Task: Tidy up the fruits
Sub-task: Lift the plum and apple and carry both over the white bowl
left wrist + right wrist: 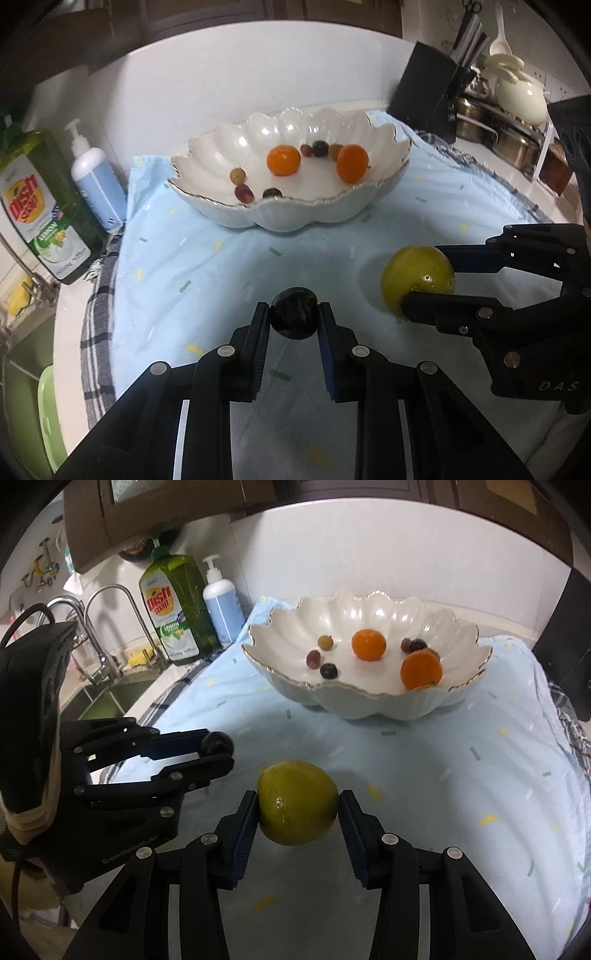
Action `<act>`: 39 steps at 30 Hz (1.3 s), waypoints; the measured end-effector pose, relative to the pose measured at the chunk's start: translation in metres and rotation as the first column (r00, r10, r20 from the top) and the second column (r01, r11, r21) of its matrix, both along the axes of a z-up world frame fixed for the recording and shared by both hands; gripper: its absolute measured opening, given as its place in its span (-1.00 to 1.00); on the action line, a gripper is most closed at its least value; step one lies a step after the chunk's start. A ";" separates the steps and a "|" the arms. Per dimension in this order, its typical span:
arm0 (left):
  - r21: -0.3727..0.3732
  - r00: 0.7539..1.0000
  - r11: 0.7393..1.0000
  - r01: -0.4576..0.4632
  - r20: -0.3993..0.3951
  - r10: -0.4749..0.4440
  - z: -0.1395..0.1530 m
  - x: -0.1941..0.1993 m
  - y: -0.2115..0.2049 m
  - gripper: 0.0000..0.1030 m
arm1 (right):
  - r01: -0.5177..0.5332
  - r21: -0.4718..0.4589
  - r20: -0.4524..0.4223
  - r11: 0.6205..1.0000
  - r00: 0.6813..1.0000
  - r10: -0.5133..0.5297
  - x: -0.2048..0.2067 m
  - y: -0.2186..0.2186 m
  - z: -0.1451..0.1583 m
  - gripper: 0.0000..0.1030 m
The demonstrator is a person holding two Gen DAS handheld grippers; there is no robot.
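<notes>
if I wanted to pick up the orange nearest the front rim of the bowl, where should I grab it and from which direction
Grip the front orange across its widest middle, coming straight down from above. It sits low against the bowl's raised scalloped wall, so a sideways approach looks blocked. Grapes lie close behind it; closing the fingers left-to-right would probably miss them.

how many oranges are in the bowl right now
2. One orange sits near the middle of the bowl; the other orange lies toward its right side by the near rim, partly covering something behind it. Only small grapes lie around them, so a hidden third seems unlikely.
</notes>
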State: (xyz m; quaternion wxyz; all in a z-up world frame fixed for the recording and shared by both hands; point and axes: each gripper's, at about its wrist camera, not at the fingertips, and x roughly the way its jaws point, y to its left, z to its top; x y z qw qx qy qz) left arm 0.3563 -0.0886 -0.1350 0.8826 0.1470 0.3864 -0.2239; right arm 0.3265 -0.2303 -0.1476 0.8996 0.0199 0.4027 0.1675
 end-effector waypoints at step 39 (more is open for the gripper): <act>-0.134 0.949 0.984 -0.118 0.278 0.152 0.102 0.029 -0.008 -0.49 | 0.157 -0.016 0.332 0.987 0.932 -0.143 0.037 -0.038 0.094 -0.12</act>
